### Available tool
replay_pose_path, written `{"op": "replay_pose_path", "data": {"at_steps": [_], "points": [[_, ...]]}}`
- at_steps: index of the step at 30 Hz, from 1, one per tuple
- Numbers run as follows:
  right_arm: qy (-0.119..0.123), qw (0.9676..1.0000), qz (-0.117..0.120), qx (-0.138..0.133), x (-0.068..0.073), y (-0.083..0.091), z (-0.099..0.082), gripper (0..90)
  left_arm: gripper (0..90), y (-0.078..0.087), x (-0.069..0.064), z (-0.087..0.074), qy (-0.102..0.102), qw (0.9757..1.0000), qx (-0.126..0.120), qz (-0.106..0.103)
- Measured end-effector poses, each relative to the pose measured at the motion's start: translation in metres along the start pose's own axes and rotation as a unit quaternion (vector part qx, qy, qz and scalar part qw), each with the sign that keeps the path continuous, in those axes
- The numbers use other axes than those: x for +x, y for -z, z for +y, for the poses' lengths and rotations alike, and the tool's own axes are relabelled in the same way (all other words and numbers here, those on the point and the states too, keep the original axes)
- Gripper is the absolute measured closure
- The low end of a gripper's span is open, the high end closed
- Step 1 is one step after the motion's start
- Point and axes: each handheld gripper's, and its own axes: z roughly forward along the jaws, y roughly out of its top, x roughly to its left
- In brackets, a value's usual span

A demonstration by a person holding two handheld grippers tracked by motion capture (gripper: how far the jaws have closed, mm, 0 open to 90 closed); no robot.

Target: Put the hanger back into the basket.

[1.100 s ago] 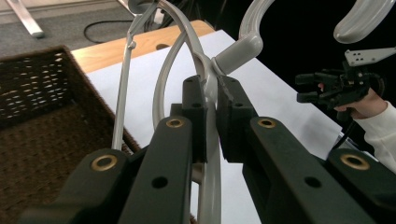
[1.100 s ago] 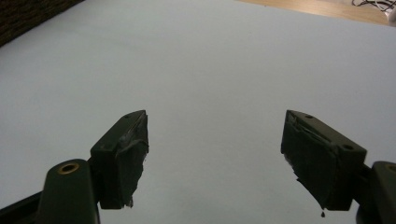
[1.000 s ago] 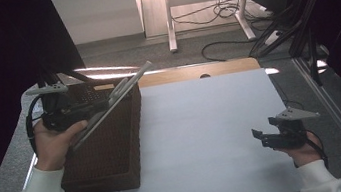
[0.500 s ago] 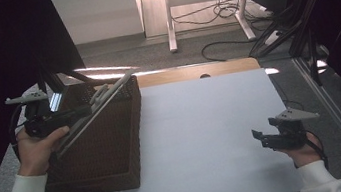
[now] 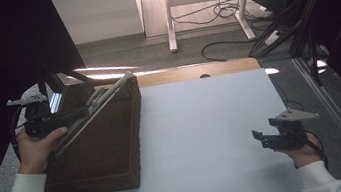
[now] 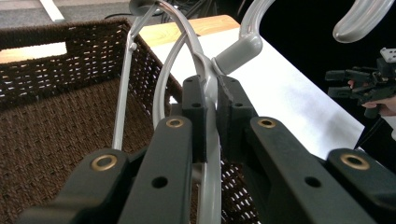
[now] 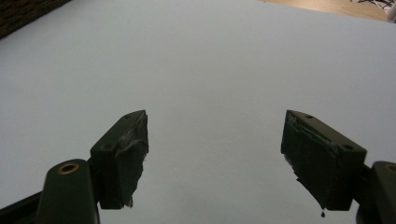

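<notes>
Grey hanger (image 6: 211, 140) in clamped left gripper (image 6: 211, 100)

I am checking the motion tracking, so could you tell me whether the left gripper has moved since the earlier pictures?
Yes. The left gripper, shut on the grey hanger, has shifted left, from over the wicker basket to beyond its left edge.
</notes>
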Motion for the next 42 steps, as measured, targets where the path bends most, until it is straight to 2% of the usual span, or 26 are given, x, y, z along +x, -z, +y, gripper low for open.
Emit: {"op": "replay_pose_path", "data": {"at_steps": [12, 14, 16, 17, 18, 19, 22, 23, 27, 34, 42], "points": [[-0.001, 1.0000, 0.000, 0.002, 0.001, -0.001, 0.000, 23.9, 83.3, -0.006, 0.014, -0.009, 0.005, 1.0000, 0.000, 0.001], [0.000, 1.0000, 0.000, 0.002, 0.001, -0.001, 0.000, 23.9, 83.1, -0.008, 0.018, -0.011, 0.003, 1.0000, 0.001, 0.005], [0.001, 1.0000, 0.000, 0.002, 0.001, -0.001, 0.000, 23.9, 82.6, -0.010, 0.022, -0.013, 0.004, 0.9996, 0.016, 0.023], [0.001, 1.0000, -0.001, 0.001, 0.001, -0.001, 0.000, 23.9, 79.8, -0.012, 0.024, -0.014, 0.002, 0.9990, 0.021, 0.040], [0.001, 1.0000, -0.001, 0.001, 0.001, 0.000, 0.000, 23.9, 66.5, -0.013, 0.026, -0.014, 0.005, 0.9984, 0.030, 0.048], [0.001, 1.0000, -0.001, 0.001, 0.000, 0.000, 0.000, 23.9, 56.8, -0.013, 0.027, -0.015, 0.007, 0.9980, 0.035, 0.052], [0.000, 1.0000, -0.001, 0.001, 0.000, 0.000, 0.000, 23.9, 44.6, -0.012, 0.027, -0.016, 0.009, 0.9972, 0.034, 0.066], [0.001, 1.0000, -0.001, 0.001, 0.001, 0.000, 0.000, 23.9, 40.9, -0.011, 0.027, -0.017, 0.009, 0.9973, 0.033, 0.065], [0.002, 1.0000, 0.000, 0.001, 0.001, 0.000, 0.001, 23.8, 38.2, -0.008, 0.021, -0.017, 0.001, 0.9974, 0.033, 0.064], [0.003, 1.0000, 0.000, 0.002, 0.001, 0.000, 0.001, 23.6, 38.1, -0.007, 0.014, -0.021, -0.009, 0.9974, 0.039, 0.060], [0.003, 1.0000, 0.001, 0.002, 0.001, -0.001, 0.000, 23.3, 35.0, -0.013, -0.011, -0.034, -0.035, 0.9974, 0.040, 0.049]]}}
